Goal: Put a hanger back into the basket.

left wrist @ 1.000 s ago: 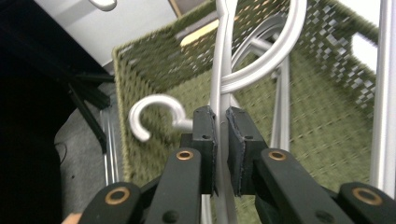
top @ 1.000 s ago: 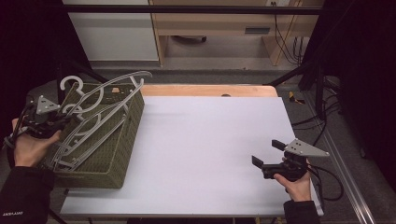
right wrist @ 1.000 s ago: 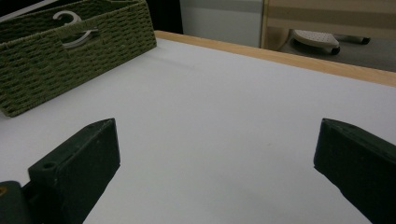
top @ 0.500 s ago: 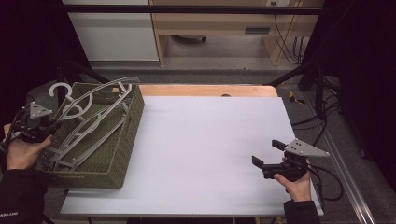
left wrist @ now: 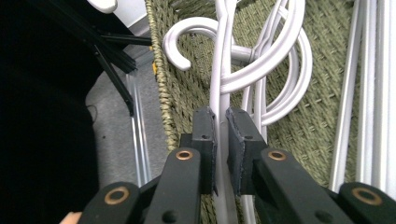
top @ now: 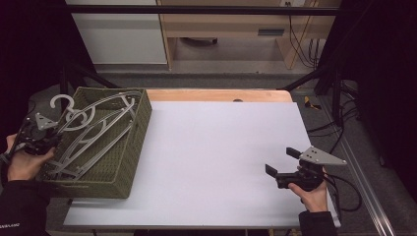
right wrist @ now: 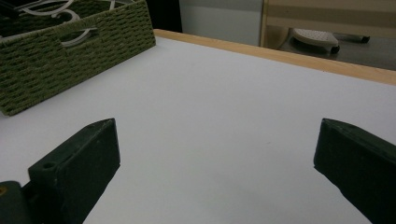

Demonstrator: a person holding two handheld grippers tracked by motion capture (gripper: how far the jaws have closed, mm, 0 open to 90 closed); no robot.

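Between left tongs (left wrist: 220, 122), white hanger (left wrist: 223, 65), pinched

Hangers (top: 93, 130) in basket (top: 129, 162) (table's (top: 216, 157) left end).

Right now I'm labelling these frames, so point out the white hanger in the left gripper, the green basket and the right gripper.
white hanger (left wrist: 223, 70): left gripper view, on its stem above the pads.
green basket (top: 129, 150): high view, on its right wall.
right gripper (top: 281, 161): high view, between its open jaws.
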